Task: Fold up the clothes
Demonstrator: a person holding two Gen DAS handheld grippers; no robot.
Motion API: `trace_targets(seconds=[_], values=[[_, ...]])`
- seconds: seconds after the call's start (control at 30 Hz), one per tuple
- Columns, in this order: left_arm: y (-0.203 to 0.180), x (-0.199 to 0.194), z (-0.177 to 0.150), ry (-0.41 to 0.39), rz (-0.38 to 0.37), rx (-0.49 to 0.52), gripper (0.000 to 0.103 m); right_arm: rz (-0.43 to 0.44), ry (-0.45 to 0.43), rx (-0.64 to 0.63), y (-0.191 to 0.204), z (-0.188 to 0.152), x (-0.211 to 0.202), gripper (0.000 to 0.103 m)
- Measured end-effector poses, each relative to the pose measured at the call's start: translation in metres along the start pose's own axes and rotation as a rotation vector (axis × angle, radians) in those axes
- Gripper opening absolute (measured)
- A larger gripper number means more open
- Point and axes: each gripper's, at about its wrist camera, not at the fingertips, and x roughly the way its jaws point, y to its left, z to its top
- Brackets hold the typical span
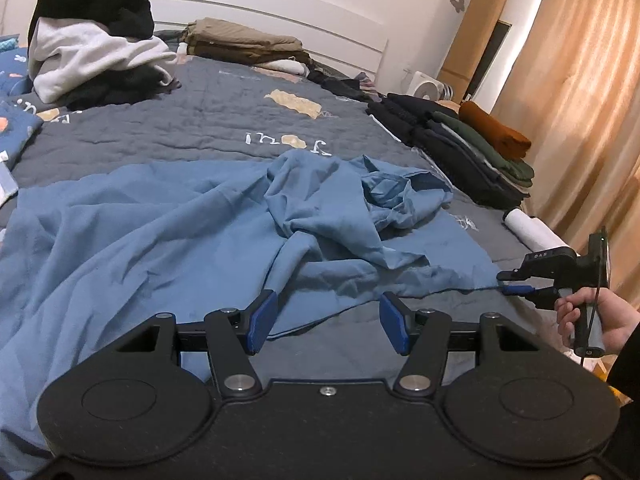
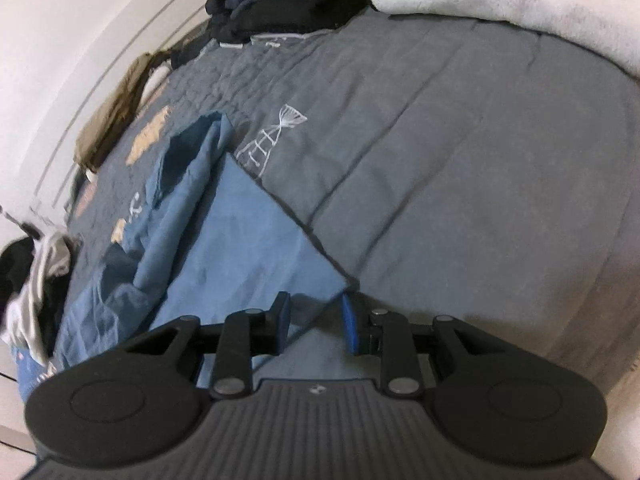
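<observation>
A bed (image 1: 208, 120) covered by a grey quilt

A crumpled blue garment (image 1: 192, 224) is spread on the near part; a black-and-white heap (image 1: 88, 40), folded brown clothes (image 1: 244, 42) and a dark folded stack (image 1: 460, 140) are laid along the edges.

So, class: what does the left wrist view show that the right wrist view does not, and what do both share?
Only the left wrist view shows the curtain, the white fan, the rust-orange garment and the hand holding the right gripper. Only the right wrist view shows the stitched ladder drawing. Both share the blue garment spread on the grey quilt.
</observation>
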Motion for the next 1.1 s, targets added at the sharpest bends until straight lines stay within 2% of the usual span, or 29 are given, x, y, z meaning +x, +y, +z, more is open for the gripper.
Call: trace_targets(seconds=[0.1, 0.3, 0.37, 0.43, 0.47, 0.6, 0.77, 0.9, 0.97, 1.1], values=[[-0.006, 0.0, -0.001, 0.0, 0.003, 0.022, 0.056, 0.035, -0.016, 0.062, -0.005, 0.001, 0.001, 0.027], [-0.013, 0.001, -0.003, -0.003, -0.002, 0.04, 0.056, 0.05, -0.035, 0.053, 0.004, -0.001, 0.006, 0.026], [-0.013, 0.001, -0.004, -0.005, 0.005, 0.045, 0.056, 0.061, -0.038, 0.056, 0.007, -0.002, 0.006, 0.022], [-0.012, 0.0, -0.004, -0.005, 0.011, 0.04, 0.056, 0.07, -0.047, 0.055, 0.01, -0.002, 0.004, 0.008], [-0.011, 0.0, -0.004, -0.003, 0.014, 0.033, 0.056, 0.073, -0.056, 0.056, 0.011, -0.002, 0.002, 0.005], [-0.009, 0.0, -0.004, 0.009, -0.01, 0.015, 0.056, 0.111, -0.104, 0.08, 0.013, 0.0, -0.012, 0.001], [-0.019, 0.005, -0.008, 0.04, -0.073, 0.048, 0.057, 0.136, -0.117, 0.099, 0.014, 0.002, -0.019, 0.001], [-0.029, 0.008, -0.013, 0.053, -0.105, 0.08, 0.06, 0.099, -0.016, 0.066, 0.015, 0.0, -0.006, 0.005], [-0.031, 0.009, -0.013, 0.053, -0.113, 0.081, 0.061, 0.083, 0.003, 0.057, 0.015, 0.0, -0.006, 0.006], [-0.035, 0.011, -0.012, 0.051, -0.125, 0.074, 0.061, 0.066, 0.008, 0.06, 0.012, -0.003, -0.015, 0.018]])
